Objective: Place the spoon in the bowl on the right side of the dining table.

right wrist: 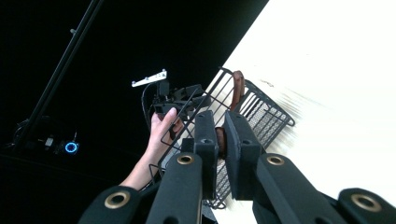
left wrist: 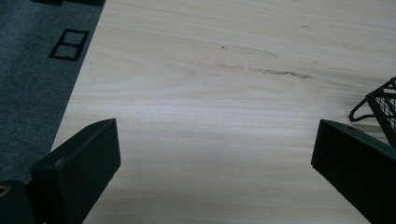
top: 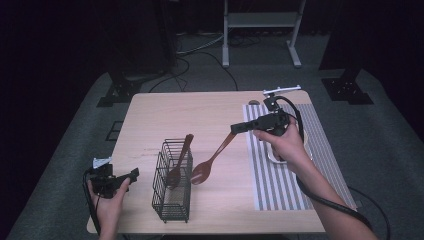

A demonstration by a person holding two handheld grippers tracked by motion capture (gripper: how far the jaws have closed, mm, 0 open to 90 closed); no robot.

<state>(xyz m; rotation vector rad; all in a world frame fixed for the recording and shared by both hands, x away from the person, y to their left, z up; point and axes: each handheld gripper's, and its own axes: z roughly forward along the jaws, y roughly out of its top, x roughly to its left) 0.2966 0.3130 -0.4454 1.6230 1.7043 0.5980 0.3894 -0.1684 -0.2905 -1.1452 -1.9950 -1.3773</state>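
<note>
Black hand-held gripper (right wrist: 221,140), brass screws, trailing cable

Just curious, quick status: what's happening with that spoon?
Right gripper shut on spoon, carried beside basket. Left gripper open, idle. Another spoon already in basket.

This looks like a recording studio or lab rather than a home. A light wooden counter (top: 165,112) stands alone on grey carpet (top: 380,130), with black walls or curtains behind it. Black metal stand feet (top: 347,90) sit off its far corners, a white metal frame (top: 260,30) stands beyond its far edge, and loose black cables (top: 200,55) run across the floor there.
</note>
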